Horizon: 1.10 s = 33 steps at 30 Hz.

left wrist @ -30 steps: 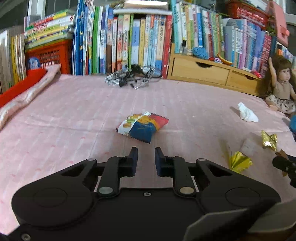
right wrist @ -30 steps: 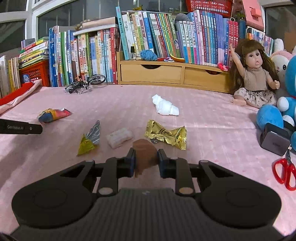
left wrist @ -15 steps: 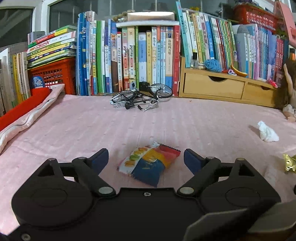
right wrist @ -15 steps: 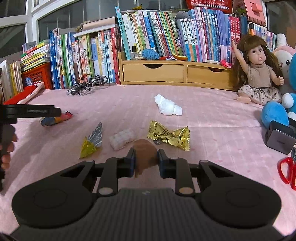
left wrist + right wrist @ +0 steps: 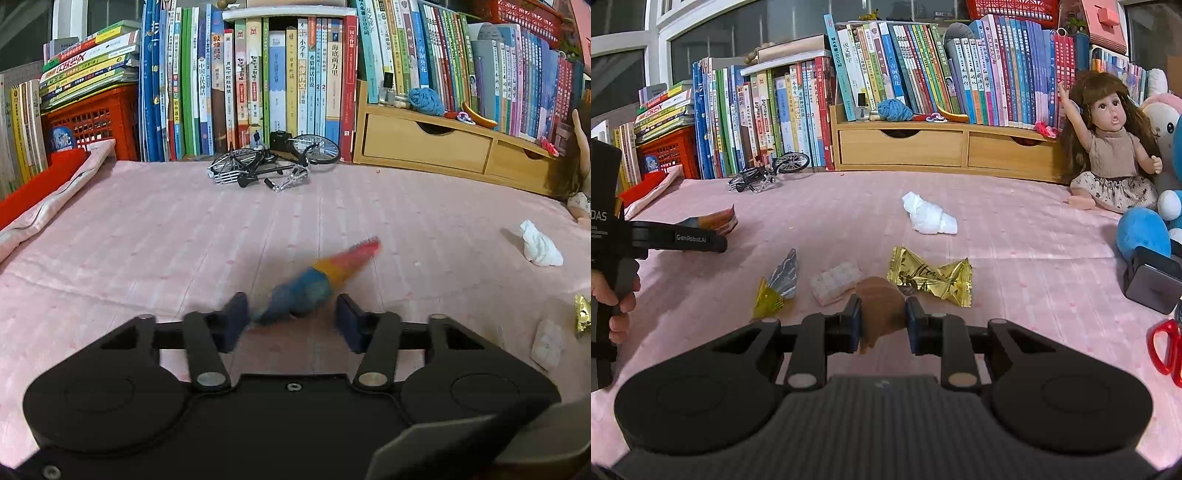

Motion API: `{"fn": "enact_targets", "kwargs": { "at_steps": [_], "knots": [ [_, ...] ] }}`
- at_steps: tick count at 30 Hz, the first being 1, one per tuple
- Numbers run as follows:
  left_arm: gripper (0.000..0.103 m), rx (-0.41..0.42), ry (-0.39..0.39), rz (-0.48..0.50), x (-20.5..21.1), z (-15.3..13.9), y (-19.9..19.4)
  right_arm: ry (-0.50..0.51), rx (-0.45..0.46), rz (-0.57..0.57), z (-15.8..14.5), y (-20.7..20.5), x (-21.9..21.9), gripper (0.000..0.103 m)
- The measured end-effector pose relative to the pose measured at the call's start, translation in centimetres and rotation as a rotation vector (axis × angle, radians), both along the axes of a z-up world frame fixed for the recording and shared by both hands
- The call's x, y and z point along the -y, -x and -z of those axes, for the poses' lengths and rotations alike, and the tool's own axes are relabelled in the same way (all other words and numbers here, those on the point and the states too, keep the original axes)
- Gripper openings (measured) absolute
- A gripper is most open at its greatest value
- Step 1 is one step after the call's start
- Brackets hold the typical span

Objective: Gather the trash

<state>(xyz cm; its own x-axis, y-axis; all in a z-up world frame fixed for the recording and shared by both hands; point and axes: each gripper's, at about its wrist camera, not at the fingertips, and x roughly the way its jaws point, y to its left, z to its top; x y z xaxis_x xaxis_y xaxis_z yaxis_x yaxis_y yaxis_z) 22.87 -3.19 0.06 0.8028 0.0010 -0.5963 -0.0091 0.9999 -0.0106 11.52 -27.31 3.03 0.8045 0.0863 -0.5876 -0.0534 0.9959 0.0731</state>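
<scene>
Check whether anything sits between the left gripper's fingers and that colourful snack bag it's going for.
Nothing visible does. The snack bag already lies between the fingers of the left gripper, whose jaws have just been closing; a gap still shows at the right pad. Only pink cloth surrounds it.

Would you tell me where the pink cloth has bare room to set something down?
Bare: the wide stretch between the toy bicycle and snack bag, and between tissue and doll. Crowded: the wrappers beside the gold wrapper.
</scene>
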Motion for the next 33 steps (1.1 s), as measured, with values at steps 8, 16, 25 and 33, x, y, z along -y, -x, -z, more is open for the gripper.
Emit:
{"fn": "enact_targets", "kwargs": {
  "at_steps": [8,16,25,33],
  "knots": [
    [0.020,0.019,0.036,0.029,-0.2,-0.7,1.8,-0.002,0.003,-0.002,-0.1,0.3,-0.2,0.030],
    [0.019,0.052,0.078,0.094,-0.5,-1.9,4.9,-0.006,0.009,-0.010,-0.4,0.8,-0.3,0.030],
    [0.090,0.223,0.044,-0.015,-1.1,-3.5,3.5,-0.037,0.002,-0.026,-0.8,-0.5,0.0,0.030],
    [0.095,0.062,0.081,-0.098,-1.4,-1.5,-3.4,-0.050,-0.010,-0.037,-0.5,-1.5,0.3,0.030]
  ]
}}
